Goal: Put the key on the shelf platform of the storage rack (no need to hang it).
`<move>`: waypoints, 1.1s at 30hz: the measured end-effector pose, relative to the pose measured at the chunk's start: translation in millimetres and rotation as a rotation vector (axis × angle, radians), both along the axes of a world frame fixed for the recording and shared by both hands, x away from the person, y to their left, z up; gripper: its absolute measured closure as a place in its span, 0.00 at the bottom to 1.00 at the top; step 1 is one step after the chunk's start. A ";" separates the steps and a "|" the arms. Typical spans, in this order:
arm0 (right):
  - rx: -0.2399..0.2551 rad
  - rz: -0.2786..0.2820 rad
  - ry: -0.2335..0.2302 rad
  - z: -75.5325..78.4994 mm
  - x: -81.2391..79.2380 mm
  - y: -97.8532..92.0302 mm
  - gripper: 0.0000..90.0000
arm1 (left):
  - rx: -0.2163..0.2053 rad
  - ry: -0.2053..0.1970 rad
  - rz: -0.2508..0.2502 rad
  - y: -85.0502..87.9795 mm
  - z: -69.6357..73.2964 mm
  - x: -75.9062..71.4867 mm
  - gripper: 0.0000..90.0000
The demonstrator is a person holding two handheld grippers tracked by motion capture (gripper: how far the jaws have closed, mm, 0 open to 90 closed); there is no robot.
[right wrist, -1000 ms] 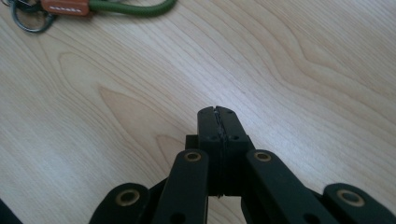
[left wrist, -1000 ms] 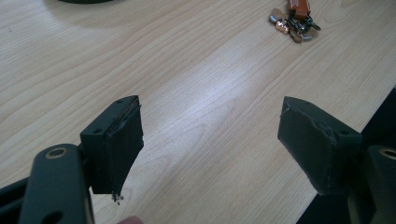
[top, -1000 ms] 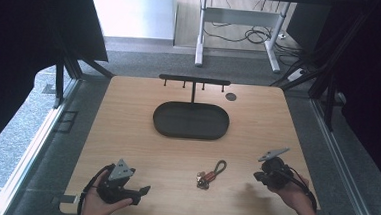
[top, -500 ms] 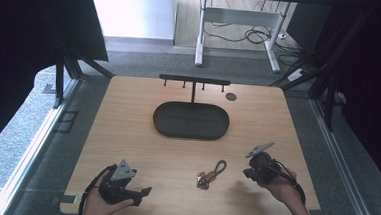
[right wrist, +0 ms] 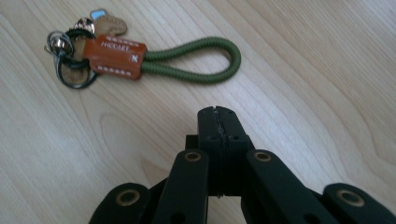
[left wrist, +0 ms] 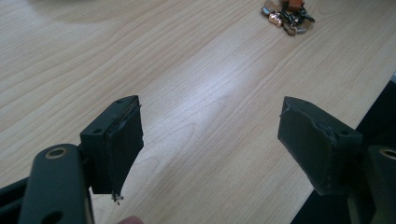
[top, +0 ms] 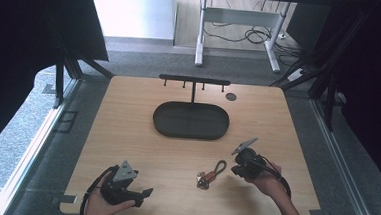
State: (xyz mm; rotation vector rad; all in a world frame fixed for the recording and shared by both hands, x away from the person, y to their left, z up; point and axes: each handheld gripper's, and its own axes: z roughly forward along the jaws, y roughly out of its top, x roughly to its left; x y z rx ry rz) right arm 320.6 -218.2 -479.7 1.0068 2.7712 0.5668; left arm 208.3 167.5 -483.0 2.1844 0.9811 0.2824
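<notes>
Keyring on table, just ahead of right hand-held gripper, jaws closed, empty, apart.

My left gripper sat low at the near left, held in my left hand, its grey three-cornered plate facing up and its cable looping round to the left. Its jaws stood wide apart, the pads facing each other across a broad gap. My right gripper was out at the near right, held in my right hand with the forearm coming in from the bottom edge. Its jaws were pressed flat together with nothing between them, tips pointing down and leftward.
</notes>
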 end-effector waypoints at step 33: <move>-0.026 0.057 0.044 -20.1 13.0 31.3 1.00 | 0.005 0.000 -0.007 -0.3 -1.0 0.5 0.25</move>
